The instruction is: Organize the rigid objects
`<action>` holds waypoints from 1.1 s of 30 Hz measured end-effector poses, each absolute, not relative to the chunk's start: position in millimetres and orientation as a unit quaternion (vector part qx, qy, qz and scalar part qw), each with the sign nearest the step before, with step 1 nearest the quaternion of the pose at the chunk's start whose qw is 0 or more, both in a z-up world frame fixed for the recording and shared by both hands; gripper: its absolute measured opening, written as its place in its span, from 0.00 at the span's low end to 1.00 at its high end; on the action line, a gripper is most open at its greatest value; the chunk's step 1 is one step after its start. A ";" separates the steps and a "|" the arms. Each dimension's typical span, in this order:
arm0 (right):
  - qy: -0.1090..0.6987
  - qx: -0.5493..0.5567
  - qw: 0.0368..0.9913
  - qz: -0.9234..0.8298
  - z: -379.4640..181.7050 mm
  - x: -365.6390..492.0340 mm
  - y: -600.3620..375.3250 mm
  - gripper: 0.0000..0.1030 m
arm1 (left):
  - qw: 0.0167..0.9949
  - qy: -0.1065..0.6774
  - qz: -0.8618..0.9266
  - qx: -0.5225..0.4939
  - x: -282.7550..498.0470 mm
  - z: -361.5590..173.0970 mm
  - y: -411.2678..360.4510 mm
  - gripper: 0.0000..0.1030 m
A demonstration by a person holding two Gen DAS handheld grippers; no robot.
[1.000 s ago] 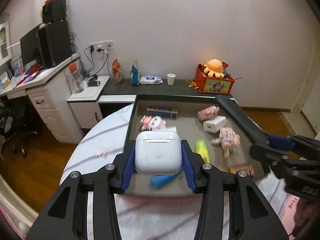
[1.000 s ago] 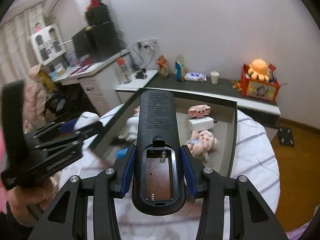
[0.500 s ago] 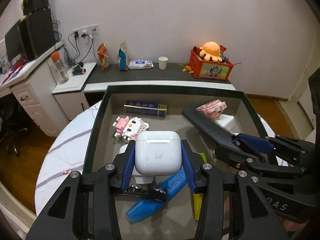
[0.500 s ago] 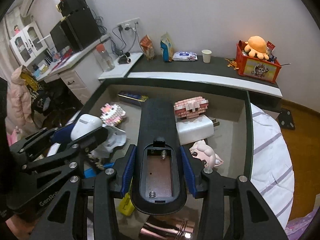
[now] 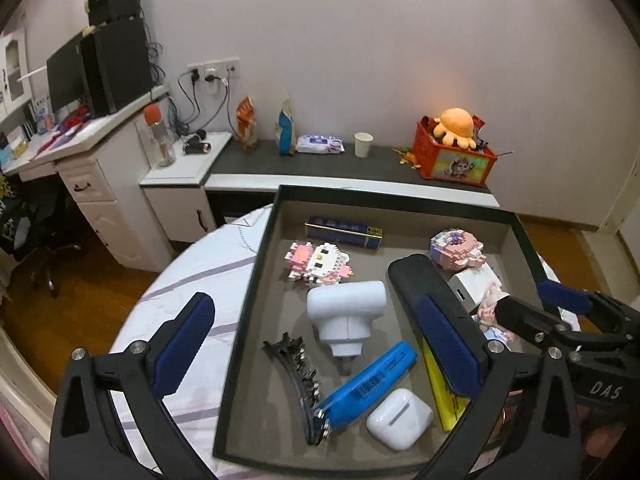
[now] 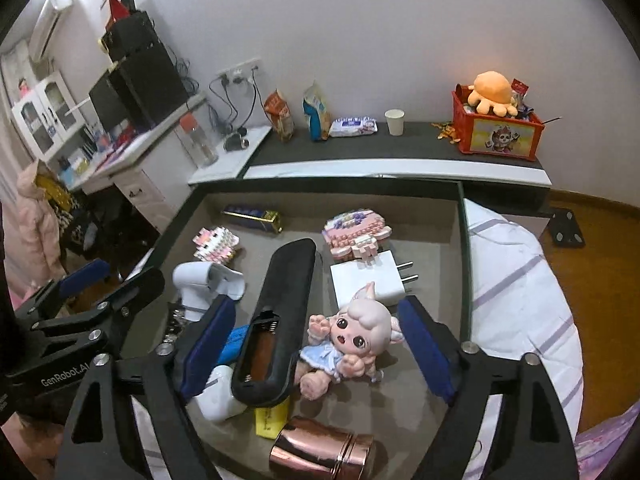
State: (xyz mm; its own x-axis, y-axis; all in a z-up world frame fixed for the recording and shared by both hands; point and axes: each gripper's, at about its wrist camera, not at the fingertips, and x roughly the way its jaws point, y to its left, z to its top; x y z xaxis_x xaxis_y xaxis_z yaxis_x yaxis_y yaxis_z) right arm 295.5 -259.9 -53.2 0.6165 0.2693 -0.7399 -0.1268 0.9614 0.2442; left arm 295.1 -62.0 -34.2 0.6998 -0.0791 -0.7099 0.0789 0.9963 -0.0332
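Observation:
A dark-rimmed tray (image 5: 256, 280) on the round table holds the task's objects. My left gripper (image 5: 316, 346) hovers over it and its jaws are opening, with nothing pressed between them. The white earbud case (image 5: 400, 418) lies loose on the tray floor near the front edge. My right gripper (image 6: 316, 348) is opening too. The black remote (image 6: 284, 312), battery bay uncovered, lies in the tray between its pads without being squeezed. Beside the remote lies a small doll (image 6: 352, 340). In each view the other gripper (image 5: 532, 300) (image 6: 116, 280) shows at the side.
The tray also holds a white hair-dryer-shaped gadget (image 5: 348, 316), blue bar (image 5: 372, 384), black hair clip (image 5: 300, 376), block figures (image 5: 320, 262), white charger (image 6: 368, 280), yellow item (image 5: 444, 392) and copper cylinder (image 6: 320, 454). A striped tablecloth (image 6: 516, 304) surrounds it; desks stand behind.
Both grippers came down over the tray and opened. The earbud case left the left jaws and the remote left the right jaws; both now lie in the tray.

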 end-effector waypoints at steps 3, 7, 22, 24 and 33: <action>0.412 0.112 0.897 0.110 -45.6 284.7 -266.2 1.00 | 0.925 0.378 -0.034 -0.003 282.5 -25.6 -56.0 1.00; 0.405 0.146 0.895 0.114 -35.2 268.8 -270.5 1.00 | 0.926 0.375 -0.032 -0.005 262.6 -17.0 -48.5 1.00; 0.328 0.034 0.943 0.049 44.6 120.2 -239.5 1.00 | 0.943 0.330 -0.029 0.040 128.6 38.1 -23.4 1.00; 0.319 0.027 0.947 0.038 49.0 98.4 -237.1 1.00 | 0.944 0.326 -0.028 0.038 108.5 43.8 -23.5 1.00; 0.305 0.028 0.952 0.019 46.9 15.6 -234.3 1.00 | 0.950 0.310 -0.025 0.030 28.2 52.7 -32.7 1.00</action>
